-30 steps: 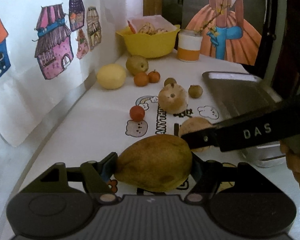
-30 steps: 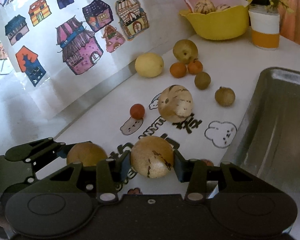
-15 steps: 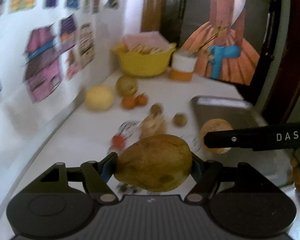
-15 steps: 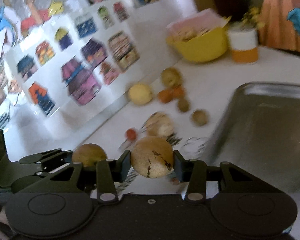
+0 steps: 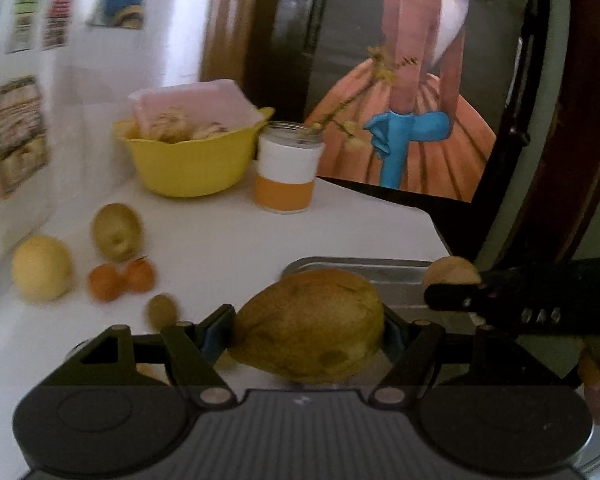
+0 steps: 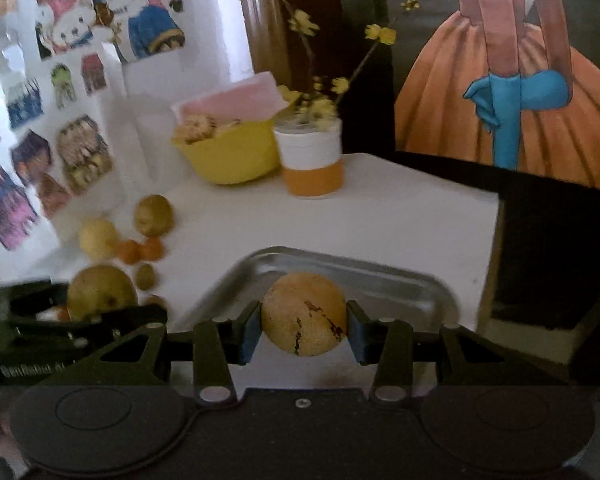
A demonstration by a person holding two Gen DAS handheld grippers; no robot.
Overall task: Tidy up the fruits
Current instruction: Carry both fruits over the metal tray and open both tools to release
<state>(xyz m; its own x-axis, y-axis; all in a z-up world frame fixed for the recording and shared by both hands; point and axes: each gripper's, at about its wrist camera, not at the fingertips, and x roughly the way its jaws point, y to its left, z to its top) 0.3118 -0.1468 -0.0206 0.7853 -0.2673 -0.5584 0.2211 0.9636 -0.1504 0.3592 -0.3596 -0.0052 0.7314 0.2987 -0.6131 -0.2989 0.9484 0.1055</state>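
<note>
Fruit carried at metal tray (image 6: pixel 412 284).
Left tool (image 5: pixel 308 330) clenched on brownish pear (image 5: pixel 308 326) at tray's near-left edge; right tool (image 6: pixel 303 326) clenched on round tan fruit (image 6: pixel 303 314), above tray.

Loose fruits (image 5: pixel 42 268) lie left of the tray (image 6: pixel 380 276), bowl (image 6: pixel 232 156) and cup (image 6: pixel 312 164) behind

Two oranges (image 5: pixel 122 281), one bowl (image 5: pixel 192 160), one tray (image 6: pixel 340 276).
</note>
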